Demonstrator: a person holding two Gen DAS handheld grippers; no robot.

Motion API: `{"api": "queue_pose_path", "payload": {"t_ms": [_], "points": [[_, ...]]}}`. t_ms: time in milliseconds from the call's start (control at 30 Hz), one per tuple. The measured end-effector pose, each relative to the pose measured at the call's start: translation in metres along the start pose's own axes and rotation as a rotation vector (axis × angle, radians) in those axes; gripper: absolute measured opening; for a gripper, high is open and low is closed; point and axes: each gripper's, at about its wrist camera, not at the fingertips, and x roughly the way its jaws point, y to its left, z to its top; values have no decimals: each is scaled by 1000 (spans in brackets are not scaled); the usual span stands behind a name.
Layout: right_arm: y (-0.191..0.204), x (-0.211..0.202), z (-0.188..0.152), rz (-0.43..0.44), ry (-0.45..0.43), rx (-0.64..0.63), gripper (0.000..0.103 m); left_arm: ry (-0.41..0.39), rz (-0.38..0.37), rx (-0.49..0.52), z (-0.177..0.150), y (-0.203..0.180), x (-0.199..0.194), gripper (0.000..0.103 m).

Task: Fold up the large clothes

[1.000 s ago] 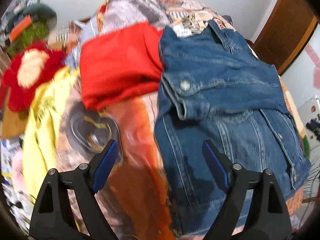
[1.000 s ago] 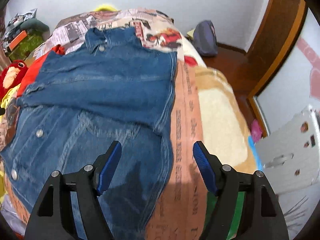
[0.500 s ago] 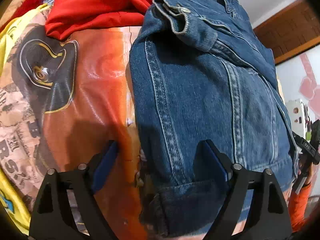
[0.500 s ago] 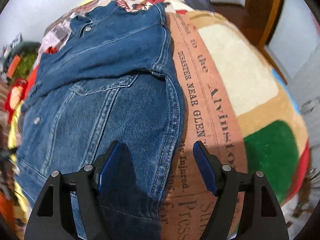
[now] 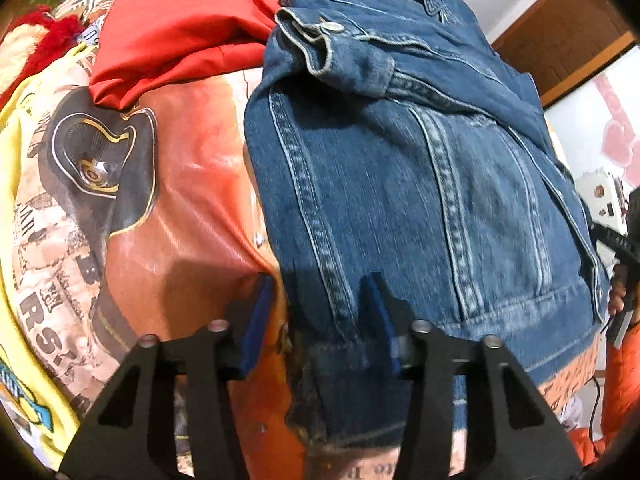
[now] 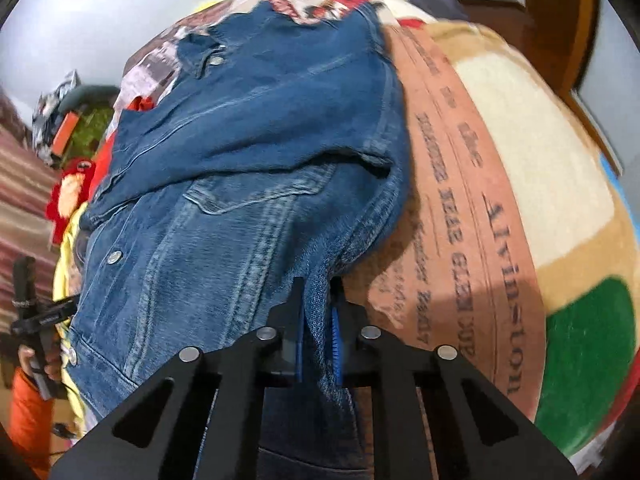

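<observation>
— Where do we have the denim jacket (image 5: 400, 184)?

— Flat on the bed's printed blanket (image 5: 192, 200), beside a red garment (image 5: 180, 28). Our left gripper (image 5: 316, 320) has just been closing; its blue pads bracket the hem corner, though we cannot tell if they press it.

— And the right wrist view?

— There our right gripper (image 6: 316, 336) has just closed, pinching the jacket's side edge. Only this view shows the blanket's green patch (image 6: 588, 344).

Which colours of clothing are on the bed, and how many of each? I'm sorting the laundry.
Blue: 1, the denim jacket
Red: 1, the red garment
Yellow: 1, the yellow garment
Total: 3 garments, lying on the printed bedspread.
</observation>
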Motion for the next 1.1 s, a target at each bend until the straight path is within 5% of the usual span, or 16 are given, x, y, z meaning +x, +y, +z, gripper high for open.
{"api": "queue_pose_path", "payload": {"t_ms": [67,100,167,567,700,867,1100], "points": [[11,0,5,-9,-16,-36,7,-1,12,20,-3,-3,-5,26],[15,-2,7,-9,-29,-52,7,1,-24,23,-3,-4,-6,7],[18,-7,13,-4,-54,-60,7,-9,-7,38,1,-8,-12,4],[24,-45,69,44,-218,-53,6,-276,-90,35,77,-32,-79,3],[26,-44,92,31,-258,-61,6,-372,-14,49,114,-33,-95,0],[17,-17,119,-17,-258,-22,6,-386,35,-6,146,-17,-76,0],[0,44,141,-121,-146,3,6,-267,120,-107,165,19,-10,0]]}}
